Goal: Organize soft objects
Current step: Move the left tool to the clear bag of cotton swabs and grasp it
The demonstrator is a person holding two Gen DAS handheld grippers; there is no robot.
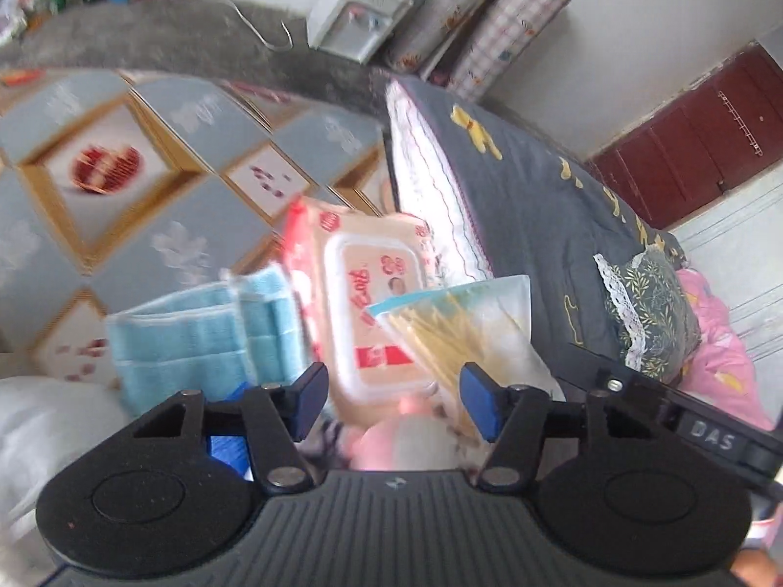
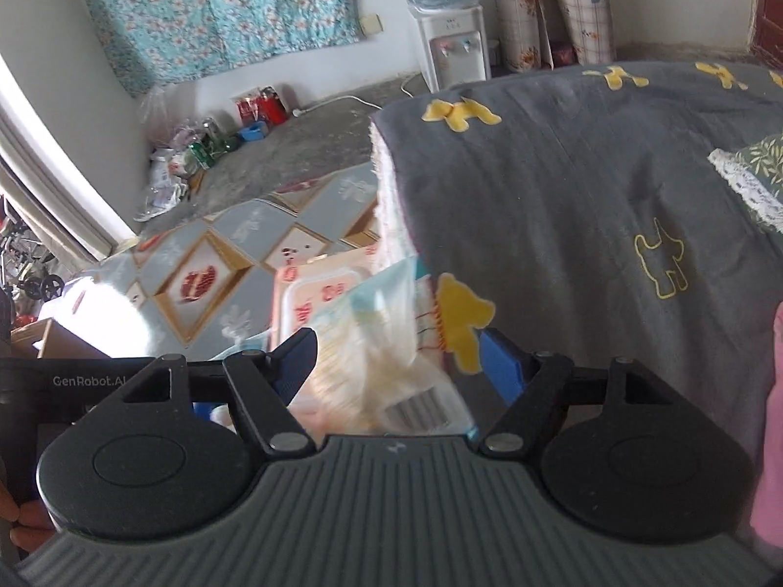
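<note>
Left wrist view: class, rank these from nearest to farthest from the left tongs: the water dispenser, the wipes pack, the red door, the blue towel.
1. Wipes pack, straight ahead of the left tongs.
2. Blue towel, just left; nearly as near as the wipes, so this pair is close.
3. Red door, far right.
4. Water dispenser, top centre by the wall; roughly as far as the door, hard to call.
</note>
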